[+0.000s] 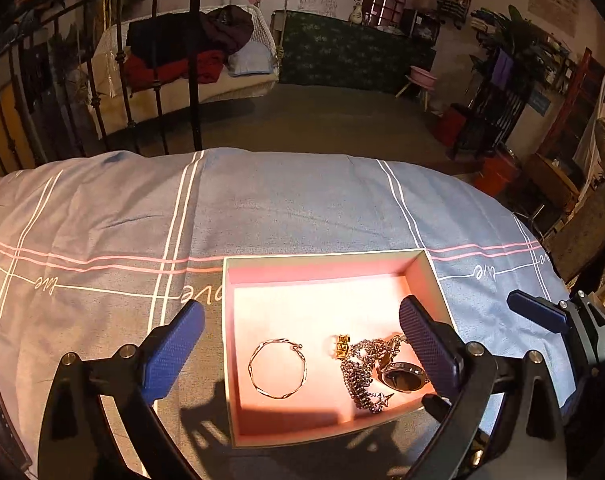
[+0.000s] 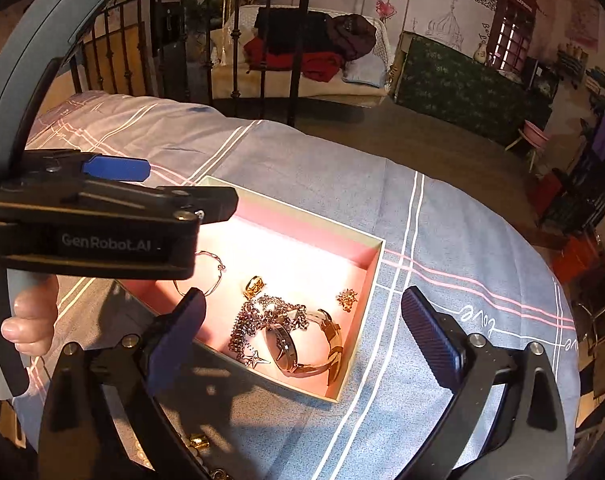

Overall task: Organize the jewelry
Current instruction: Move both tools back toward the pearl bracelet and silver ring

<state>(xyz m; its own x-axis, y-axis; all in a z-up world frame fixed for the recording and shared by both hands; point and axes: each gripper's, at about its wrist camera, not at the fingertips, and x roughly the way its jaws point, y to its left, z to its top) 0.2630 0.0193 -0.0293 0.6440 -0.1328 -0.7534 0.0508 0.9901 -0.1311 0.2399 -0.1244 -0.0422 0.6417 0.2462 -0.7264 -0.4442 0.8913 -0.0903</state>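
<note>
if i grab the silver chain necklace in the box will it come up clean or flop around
The chain necklace lies heaped in loose links, so it would probably sag and dangle. It is draped over the watch, so it may drag or snag it. Its star pendant would likely swing.

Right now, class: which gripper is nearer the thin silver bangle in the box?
Left. The left gripper hangs directly over the bangle; the right gripper sits further along, over the watch.

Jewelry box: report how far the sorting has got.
Done: the pink box already holds a thin bangle, a gold ring, a chain necklace, a watch and a small gold brooch. In hand: nothing; the left gripper and right gripper are open. Left: a few gold pieces lie on the bedspread outside the box.
</note>
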